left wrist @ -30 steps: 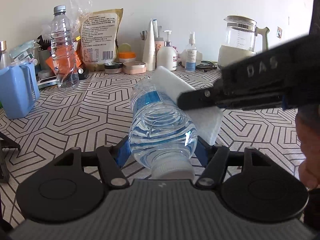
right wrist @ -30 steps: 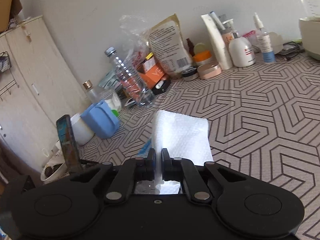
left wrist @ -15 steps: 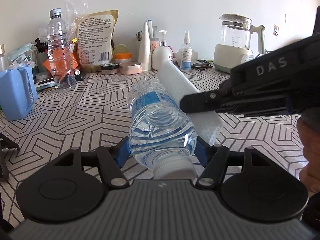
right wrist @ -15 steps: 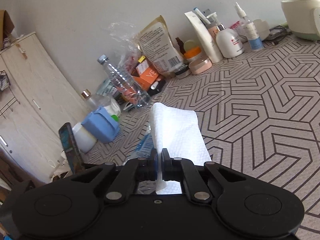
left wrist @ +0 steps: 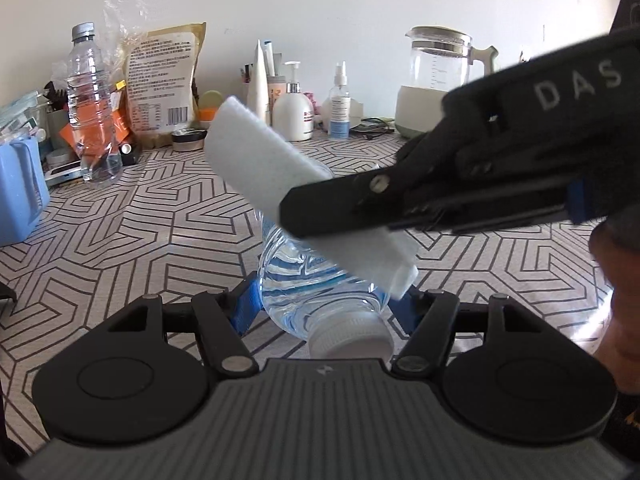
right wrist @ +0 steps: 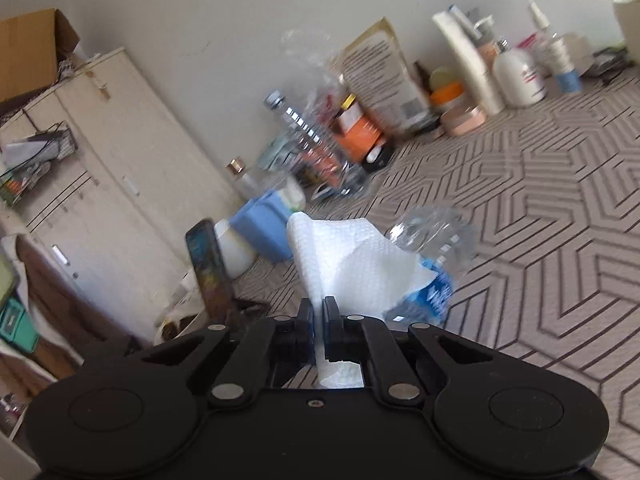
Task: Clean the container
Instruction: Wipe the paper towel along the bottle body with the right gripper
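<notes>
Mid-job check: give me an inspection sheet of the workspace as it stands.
Surface: table with geometric-patterned cloth.
Job's things: water bottle lying level, cap toward the camera; folded white paper towel laid on it.
Clutter: empty bottle, printed bag, blue jug, lotion pump, glass kettle.
Grippers: left gripper shut on water bottle; right gripper shut on paper towel.
Cables: dark cord by the kettle.
Surroundings: white wall, cream cabinet.

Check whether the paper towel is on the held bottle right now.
Touching. In the left wrist view the folded paper towel, pinched in the right claw, lies across the water bottle that the left claw clamps, with no gap.
</notes>
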Motion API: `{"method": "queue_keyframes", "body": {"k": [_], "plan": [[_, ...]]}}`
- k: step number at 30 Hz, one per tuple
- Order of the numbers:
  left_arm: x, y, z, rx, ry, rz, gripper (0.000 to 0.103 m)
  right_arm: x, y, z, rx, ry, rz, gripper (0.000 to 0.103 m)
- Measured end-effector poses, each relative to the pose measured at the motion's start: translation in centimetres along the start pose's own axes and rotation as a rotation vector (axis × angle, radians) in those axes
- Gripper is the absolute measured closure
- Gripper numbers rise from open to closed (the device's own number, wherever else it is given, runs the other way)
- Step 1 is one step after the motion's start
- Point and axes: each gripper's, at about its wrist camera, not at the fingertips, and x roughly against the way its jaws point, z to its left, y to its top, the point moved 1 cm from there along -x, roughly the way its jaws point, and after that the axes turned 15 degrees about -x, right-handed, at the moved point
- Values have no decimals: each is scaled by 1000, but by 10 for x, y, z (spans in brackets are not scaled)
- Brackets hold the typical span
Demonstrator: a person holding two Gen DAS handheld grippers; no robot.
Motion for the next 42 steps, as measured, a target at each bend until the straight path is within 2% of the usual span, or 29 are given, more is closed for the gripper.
{"method": "queue_keyframes", "body": {"k": [16,23,32,34,35,36,42], "plan": [[-1,0,-2,5,0,3,37,5,-9,-1,-17,-6,-53,99],[-2,0,-1,12,-1,5,37,16,-11,3,18,-75,-122,99],[-2,0,-1,11,0,5,37,22,-8,-7,12,-104,-142,99],[-2,0,0,11,2,5,37,21,-7,-10,15,-123,-152,95],[-2,-1,0,11,3,7,37,20,-7,-11,21,-135,-160,88],[-2,0,0,12,4,11,38,19,-7,-13,28,-147,-168,75],[-2,0,1,14,-2,14,37,18,-2,-27,-31,-138,-171,75]]}}
